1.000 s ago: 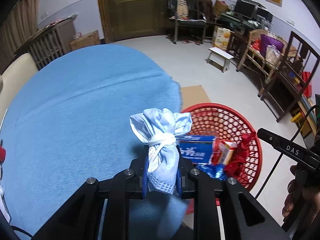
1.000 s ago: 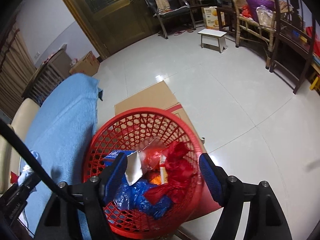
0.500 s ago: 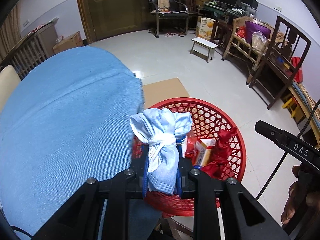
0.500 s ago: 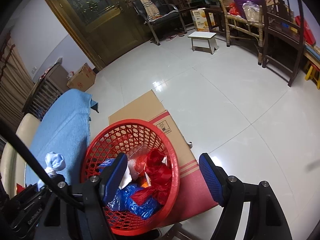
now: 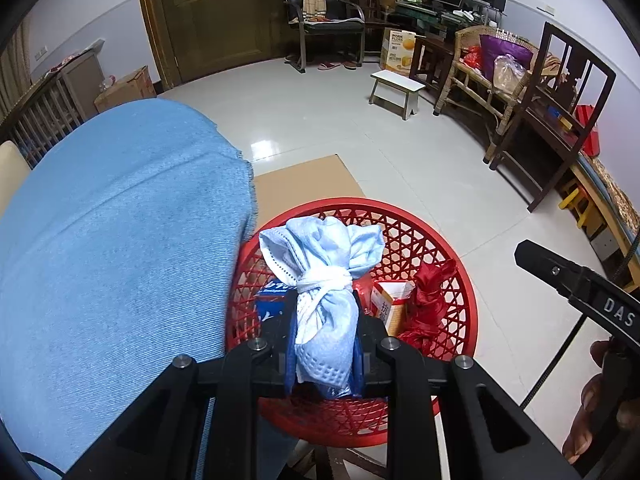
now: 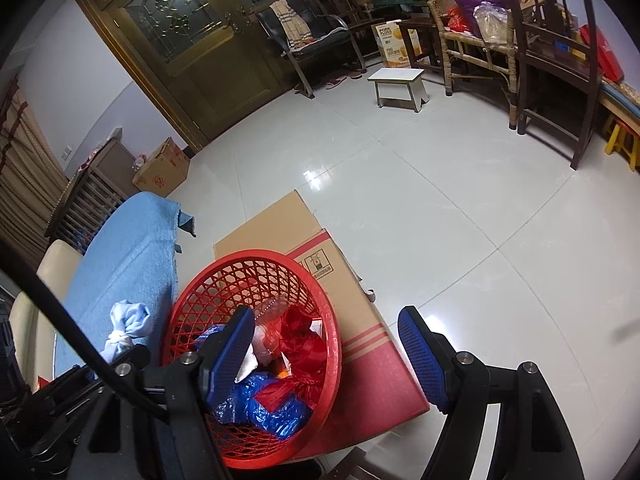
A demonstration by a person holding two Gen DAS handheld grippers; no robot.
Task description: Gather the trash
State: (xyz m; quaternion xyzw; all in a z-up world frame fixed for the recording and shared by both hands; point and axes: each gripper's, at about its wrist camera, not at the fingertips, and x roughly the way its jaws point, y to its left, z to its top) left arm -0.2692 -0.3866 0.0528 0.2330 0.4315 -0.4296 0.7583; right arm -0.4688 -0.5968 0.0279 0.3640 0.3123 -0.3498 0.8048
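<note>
My left gripper (image 5: 324,356) is shut on a knotted light-blue face mask (image 5: 322,280) and holds it above the near rim of a red mesh basket (image 5: 440,248). The basket holds a blue box (image 5: 270,300), an orange carton (image 5: 390,306) and red plastic (image 5: 430,304). In the right wrist view the basket (image 6: 248,280) sits on flat cardboard (image 6: 320,268), with blue and red bags (image 6: 276,404) inside. The mask (image 6: 126,326) shows at its left. My right gripper (image 6: 326,356) is open and empty beside the basket.
A blue cloth-covered table (image 5: 108,248) lies left of the basket. A white stool (image 5: 396,92), chairs (image 5: 556,120), a wicker bench (image 5: 492,76) and boxes (image 6: 162,170) stand around the tiled floor (image 6: 460,208). The other gripper's body (image 5: 580,288) is at right.
My left gripper has carried the mask rightward off the blue table to above the basket. The right gripper has drawn back and to the right of the basket, still open.
</note>
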